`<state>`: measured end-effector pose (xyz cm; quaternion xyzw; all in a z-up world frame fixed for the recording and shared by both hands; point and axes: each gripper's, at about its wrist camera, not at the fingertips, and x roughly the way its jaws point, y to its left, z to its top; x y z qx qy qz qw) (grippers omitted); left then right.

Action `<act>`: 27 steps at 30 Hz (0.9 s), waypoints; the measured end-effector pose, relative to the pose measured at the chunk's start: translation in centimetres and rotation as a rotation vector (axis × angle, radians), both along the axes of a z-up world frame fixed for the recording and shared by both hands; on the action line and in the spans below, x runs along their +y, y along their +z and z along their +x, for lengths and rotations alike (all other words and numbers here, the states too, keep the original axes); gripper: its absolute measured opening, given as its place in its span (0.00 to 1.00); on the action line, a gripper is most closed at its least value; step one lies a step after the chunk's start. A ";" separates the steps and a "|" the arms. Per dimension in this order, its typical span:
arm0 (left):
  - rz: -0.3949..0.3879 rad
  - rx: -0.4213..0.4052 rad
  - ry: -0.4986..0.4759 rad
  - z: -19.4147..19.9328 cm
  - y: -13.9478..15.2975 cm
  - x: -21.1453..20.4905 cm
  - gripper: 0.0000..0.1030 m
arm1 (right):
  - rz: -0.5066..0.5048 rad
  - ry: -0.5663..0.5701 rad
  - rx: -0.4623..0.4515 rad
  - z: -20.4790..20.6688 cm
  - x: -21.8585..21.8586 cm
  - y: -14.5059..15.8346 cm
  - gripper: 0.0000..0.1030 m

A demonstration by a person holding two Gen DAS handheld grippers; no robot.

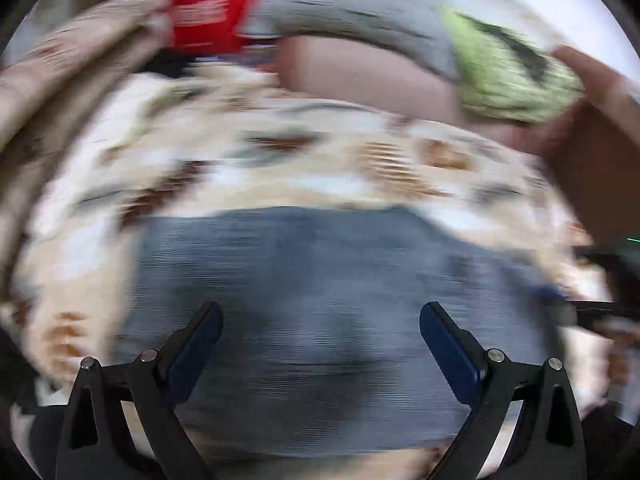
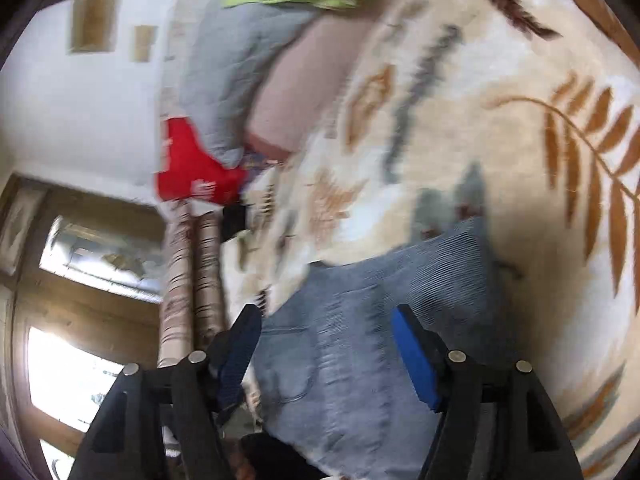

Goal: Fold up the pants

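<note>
Both grippers, the left gripper [image 1: 321,320] and the right gripper [image 2: 326,326], hung with jaws apart and nothing between them above the folded grey pants [image 1: 320,280]. Those pants lay on a cream bedspread [image 2: 500,140] printed with brown leaves, bare on every side. Beyond were pillows [image 2: 224,76], a white wall [image 2: 80,120] and a wooden window frame [image 2: 92,296].

The left claw [image 1: 321,314] is pointing steeply downward, its two blue-padded fingers [image 1: 196,354] standing wide apart with nothing gripped between them. The right claw [image 2: 326,318] is angling down more gently, rolled to one side, its fingers [image 2: 416,360] also spread apart and gripping nothing.
</note>
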<state>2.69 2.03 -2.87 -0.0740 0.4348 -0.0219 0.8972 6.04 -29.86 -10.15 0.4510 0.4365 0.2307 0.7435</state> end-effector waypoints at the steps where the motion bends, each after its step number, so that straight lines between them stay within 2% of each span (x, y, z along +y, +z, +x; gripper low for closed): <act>1: -0.036 0.026 -0.072 0.3 -0.5 -2.5 0.96 | -0.028 0.026 0.077 1.1 0.0 -2.0 0.71; 2: -0.053 0.052 -0.145 0.5 -1.2 -5.1 0.96 | -0.044 0.055 0.141 2.2 0.2 -4.0 0.67; 3: -0.039 0.074 -0.193 0.7 -2.0 -6.7 0.96 | -0.012 0.036 0.128 2.1 -0.3 -4.2 0.66; 4: 0.027 0.109 -0.223 0.8 -3.3 -8.6 0.96 | 0.005 0.039 0.121 1.9 -0.7 -3.4 0.67; 5: 0.133 0.177 -0.234 1.3 -5.7 -10.5 0.96 | -0.006 0.049 0.088 1.3 -0.8 -2.1 0.67; 6: 0.174 0.231 -0.241 1.6 -7.5 -11.3 0.97 | -0.022 0.055 0.046 0.3 -1.1 -0.7 0.68; 7: 0.206 0.214 -0.245 1.4 -8.4 -11.7 0.99 | -0.026 0.064 0.030 -0.7 -1.4 0.1 0.68; 8: 0.212 0.168 -0.245 1.0 -8.2 -11.6 0.99 | -0.015 0.086 0.014 -2.1 -1.5 0.8 0.68; 9: 0.213 0.173 -0.246 1.0 -8.2 -11.7 0.99 | -0.002 0.101 0.004 -3.4 -1.6 1.1 0.70; 10: 0.202 0.178 -0.245 1.1 -8.2 -11.6 0.99 | 0.006 0.113 0.005 -4.9 -1.6 1.1 0.75; 12: 0.193 0.186 -0.250 1.3 -8.2 -11.5 0.99 | -0.028 0.138 0.052 -6.6 -0.4 -1.1 0.77; 13: 0.198 0.192 -0.253 1.5 -8.1 -11.5 0.99 | -0.071 0.140 0.115 -7.5 -0.2 -3.3 0.70; 14: 0.197 0.192 -0.256 1.4 -8.1 -11.5 0.99 | -0.042 0.104 0.113 -8.3 -0.7 -4.9 0.65; 16: 0.164 0.187 -0.247 1.2 -7.4 -10.8 0.99 | 0.005 0.076 0.140 -8.7 -1.8 -4.3 0.64; 17: 0.139 0.169 -0.236 1.0 -6.8 -10.0 0.99 | -0.008 0.053 0.124 -8.9 -2.1 -3.1 0.64; 19: 0.094 0.126 -0.214 -0.3 -5.5 -8.0 0.99 | -0.041 0.048 0.024 -9.5 -1.9 -0.7 0.71; 21: 0.045 0.105 -0.165 -1.4 -4.7 -6.1 0.99 | -0.081 0.087 0.031 -9.6 -1.3 -1.3 0.76; 22: 0.006 0.100 -0.137 -1.9 -4.4 -4.8 0.99 | -0.146 0.101 0.103 -9.3 -0.8 -3.2 0.70; 23: -0.031 0.091 -0.089 -2.6 -4.0 -2.9 0.99 | -0.142 0.090 0.107 -9.9 -1.5 -3.8 0.69; 25: -0.058 0.072 -0.009 -3.7 -3.7 0.1 0.99 | -0.169 0.076 0.089 -10.1 -1.5 -1.9 0.70; 27: -0.063 0.059 0.095 -4.6 -3.7 3.4 0.99 | -0.202 0.079 0.027 -9.9 -0.7 0.5 0.70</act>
